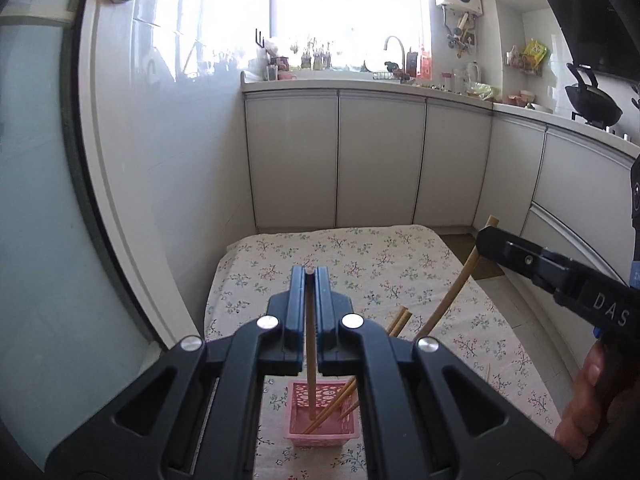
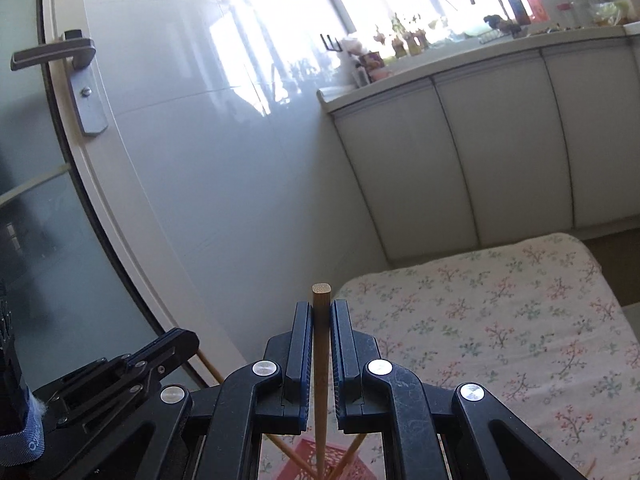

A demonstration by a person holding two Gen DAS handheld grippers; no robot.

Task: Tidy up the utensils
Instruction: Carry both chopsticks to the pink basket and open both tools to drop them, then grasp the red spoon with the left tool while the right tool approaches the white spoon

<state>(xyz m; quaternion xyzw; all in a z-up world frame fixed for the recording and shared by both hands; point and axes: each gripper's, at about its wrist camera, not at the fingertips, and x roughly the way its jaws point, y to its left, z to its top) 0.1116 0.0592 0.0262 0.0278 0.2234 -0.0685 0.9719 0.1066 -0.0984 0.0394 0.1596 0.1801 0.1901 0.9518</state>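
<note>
My left gripper (image 1: pixel 309 276) clamps one chopstick (image 1: pixel 310 360), tip down in the pink basket (image 1: pixel 320 428) on the floral cloth (image 1: pixel 360 256). My right gripper (image 2: pixel 321 308) pinches another chopstick (image 2: pixel 321 360) above the same basket. More chopsticks (image 1: pixel 332 404) lean inside, crossing the opening. White cabinets (image 1: pixel 380 160) stand behind.

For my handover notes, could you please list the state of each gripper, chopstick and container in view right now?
Left gripper: shut on a wooden chopstick, its lower end inside the basket.
Right gripper: shut on another wooden chopstick, above the basket.
Pink perforated plastic basket: upright on the floral tablecloth, holding leaning chopsticks.
Cabinet doors: closed.
</note>
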